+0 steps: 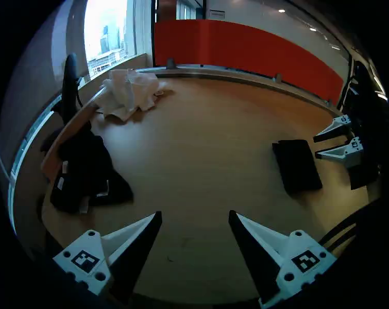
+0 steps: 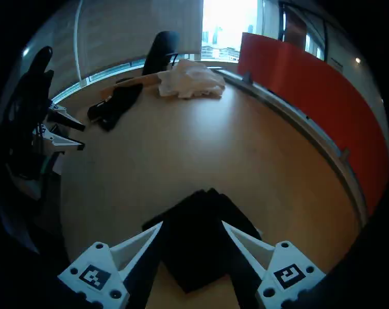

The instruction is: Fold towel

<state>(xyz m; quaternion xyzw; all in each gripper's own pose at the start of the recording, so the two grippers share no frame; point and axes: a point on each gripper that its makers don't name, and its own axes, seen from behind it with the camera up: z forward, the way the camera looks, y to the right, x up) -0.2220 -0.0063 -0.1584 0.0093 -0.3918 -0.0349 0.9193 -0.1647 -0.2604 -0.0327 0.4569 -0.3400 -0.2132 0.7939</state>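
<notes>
Pale wood covered the curved desk (image 1: 204,134) (image 2: 168,149), with a red partition (image 1: 246,49) (image 2: 318,98) along its far edge and a bright window behind. Near the desk's right edge lay a folded black towel (image 1: 297,165) (image 2: 199,247), flat on the wood. The right gripper (image 1: 338,139) (image 2: 191,224) was released, its fingers spread just beside the towel. The left gripper (image 1: 194,226) (image 2: 65,131) was also released, over bare wood. A crumpled white cloth pile (image 1: 128,92) (image 2: 190,80) sat at the far window corner, and a dark cloth (image 1: 86,170) (image 2: 114,103) draped the left edge.

The towel (image 2: 197,242) is black, the cloth pile (image 1: 128,92) white, the table (image 1: 209,144) tan, the partition (image 1: 256,51) red.
</notes>
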